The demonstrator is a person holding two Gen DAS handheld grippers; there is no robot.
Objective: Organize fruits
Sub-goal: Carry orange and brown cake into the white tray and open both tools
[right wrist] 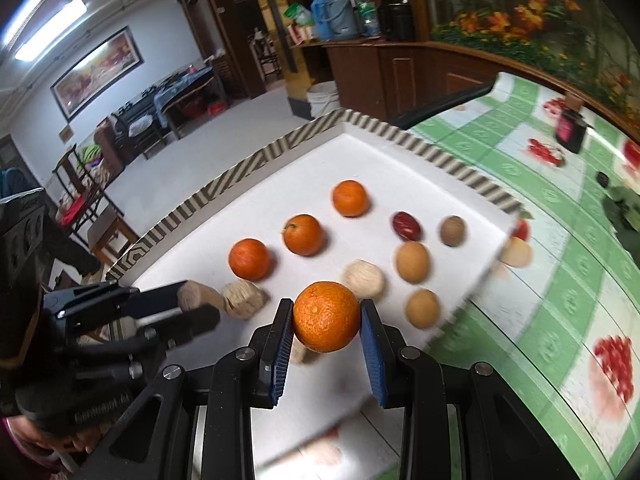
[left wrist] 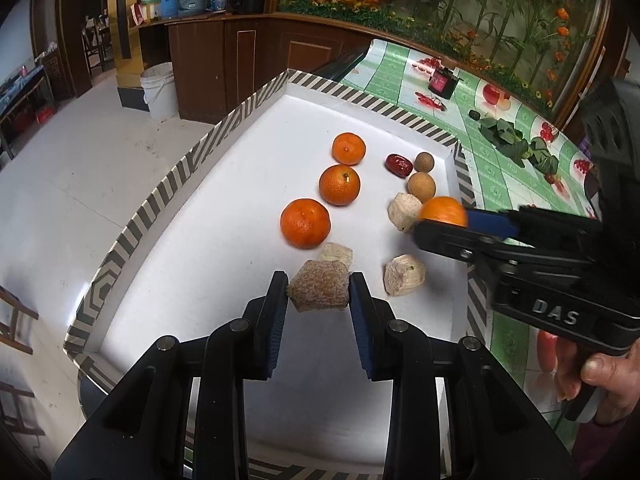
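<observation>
My left gripper [left wrist: 318, 286] is shut on a tan, rough fruit chunk [left wrist: 318, 290] and holds it over the near part of the white tray [left wrist: 224, 184]. My right gripper [right wrist: 326, 314] is shut on an orange [right wrist: 326, 316] above the tray's right side; this orange also shows in the left wrist view [left wrist: 443, 211]. Three oranges [left wrist: 305, 223] [left wrist: 339, 185] [left wrist: 349, 148] lie in a diagonal row on the tray. A red date [left wrist: 398, 165], brown longans [left wrist: 421, 187] and pale chunks [left wrist: 404, 280] lie to their right.
The tray has a striped raised rim [left wrist: 168, 188] and sits at the edge of a table with a green patterned cloth [right wrist: 560, 280]. Leafy greens [left wrist: 516, 144] and a dark jar [left wrist: 442, 82] lie on the cloth. A longan [right wrist: 516, 252] lies outside the tray.
</observation>
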